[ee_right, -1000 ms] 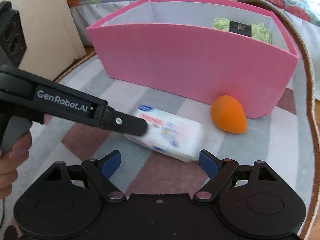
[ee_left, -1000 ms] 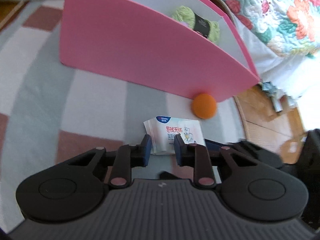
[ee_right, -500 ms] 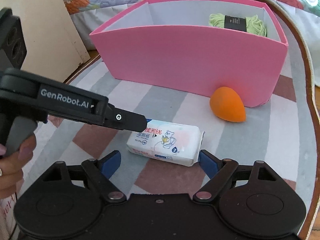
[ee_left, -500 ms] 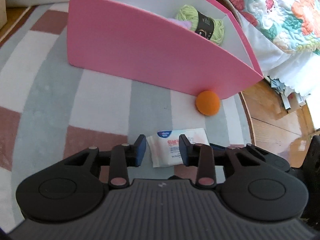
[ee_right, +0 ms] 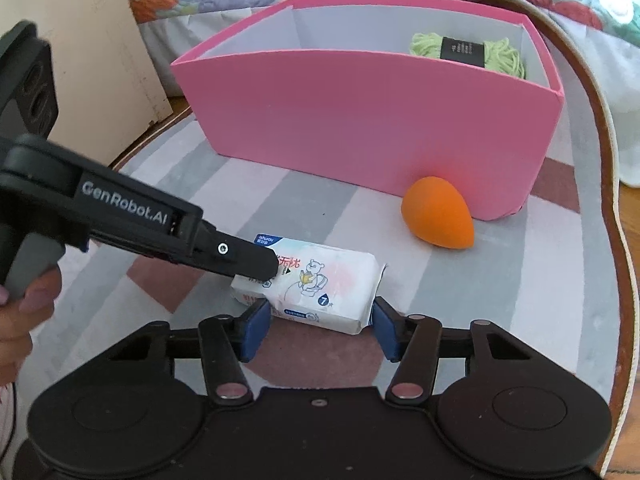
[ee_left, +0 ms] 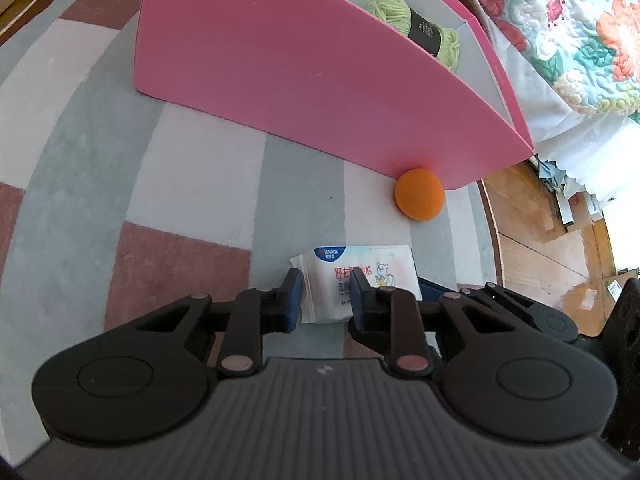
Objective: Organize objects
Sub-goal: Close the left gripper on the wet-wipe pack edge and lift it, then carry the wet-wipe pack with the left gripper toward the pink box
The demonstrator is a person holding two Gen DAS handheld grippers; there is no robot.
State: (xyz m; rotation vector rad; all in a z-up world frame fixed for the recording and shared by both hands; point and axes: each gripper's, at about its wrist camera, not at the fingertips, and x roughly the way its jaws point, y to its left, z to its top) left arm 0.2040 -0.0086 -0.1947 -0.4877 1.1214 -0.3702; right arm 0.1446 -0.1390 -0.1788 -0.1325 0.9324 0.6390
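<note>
A white pack of wet wipes [ee_right: 320, 284] lies on the striped rug; it also shows in the left wrist view [ee_left: 352, 276]. My left gripper [ee_left: 325, 300] is shut on the pack's left end. My right gripper [ee_right: 316, 326] has closed in around the pack's long sides, and its blue pads [ee_right: 256, 326] touch or nearly touch it. An orange egg-shaped sponge [ee_right: 438, 212] lies against the pink box [ee_right: 360, 120]. A green yarn skein [ee_right: 468, 54] lies inside the box at its right end.
The striped rug [ee_right: 520, 300] ends at a brown border on the right, with wood floor [ee_left: 532, 220] beyond. A floral quilt [ee_left: 580, 32] hangs behind the box. A beige panel [ee_right: 92, 52] stands at the left.
My right gripper has narrowed from wide open to close around the pack. My left gripper still holds the pack's end, and the pack now rests flatter on the rug.
</note>
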